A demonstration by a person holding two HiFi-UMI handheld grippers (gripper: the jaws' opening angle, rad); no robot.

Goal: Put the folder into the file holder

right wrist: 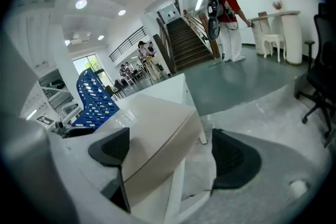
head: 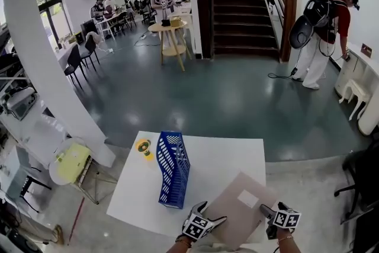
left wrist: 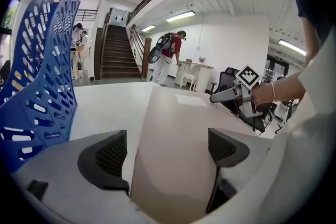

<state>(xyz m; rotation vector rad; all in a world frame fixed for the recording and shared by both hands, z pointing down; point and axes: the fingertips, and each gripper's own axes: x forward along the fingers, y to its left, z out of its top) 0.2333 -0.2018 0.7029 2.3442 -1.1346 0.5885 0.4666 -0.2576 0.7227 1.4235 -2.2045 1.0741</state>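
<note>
- Tan folder (head: pixel 243 207) is shown in the head view lying flat on the near right corner of the white table (head: pixel 219 157), apart from the upright blue file holder (head: pixel 173 169). The left gripper (head: pixel 212 214) and right gripper (head: pixel 267 213) are seen at its near edge.
- Only in the left gripper view are that gripper's jaws shown held apart, with the folder's end between them.
- In the right gripper view, the jaws are spread wide, with the folder's corner beside the left pad.

In the head view the left gripper (head: pixel 212 214) and right gripper (head: pixel 266 219) cover the near corners of the folder (head: pixel 237 213) — print on its white label (head: pixel 247 199) is too small to read. The yellow thing (head: pixel 144 148) beside the file holder (head: pixel 173 169) is too small to name; the left gripper view crops that holder.
</note>
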